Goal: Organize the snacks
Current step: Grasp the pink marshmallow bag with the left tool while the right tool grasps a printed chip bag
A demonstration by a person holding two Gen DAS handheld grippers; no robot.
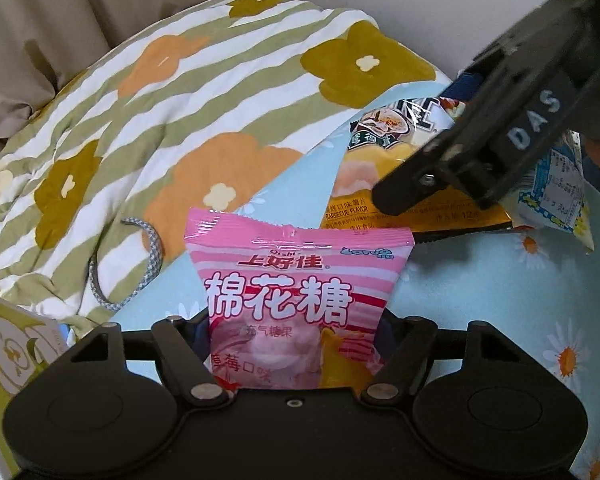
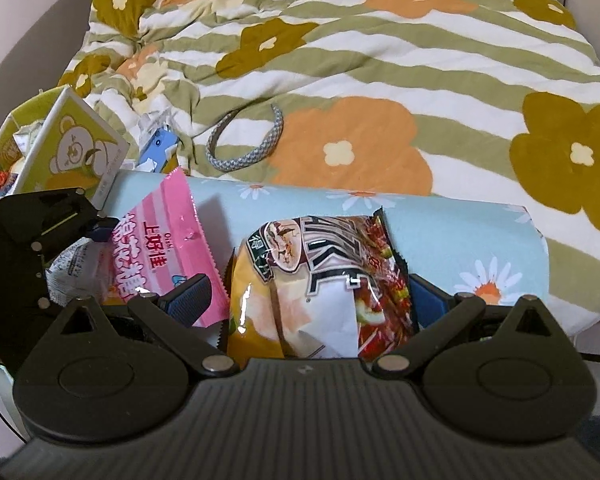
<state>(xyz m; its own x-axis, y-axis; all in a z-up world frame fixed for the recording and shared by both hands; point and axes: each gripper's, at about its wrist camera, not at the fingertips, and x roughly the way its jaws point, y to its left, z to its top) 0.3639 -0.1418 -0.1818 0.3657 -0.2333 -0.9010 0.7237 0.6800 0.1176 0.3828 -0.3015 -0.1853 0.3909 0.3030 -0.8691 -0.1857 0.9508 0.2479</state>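
Left wrist view: left gripper [image 1: 296, 344] pinches pink marshmallow bag [image 1: 296, 280] above blue daisy sheet [image 1: 480, 280]. Right gripper [image 2: 316, 300] spread around chip bag [image 2: 320, 280], not squeezing.

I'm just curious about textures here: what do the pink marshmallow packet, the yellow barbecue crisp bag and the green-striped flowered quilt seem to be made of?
Pink marshmallow packet: apparently thin glossy plastic film, with shiny glints and a serrated sealed edge.
Yellow barbecue crisp bag: likely glossy plastic or foil-lined film, crinkled, with bright highlights.
Green-striped flowered quilt: soft matte fabric, probably padded cotton, with puffy folds.
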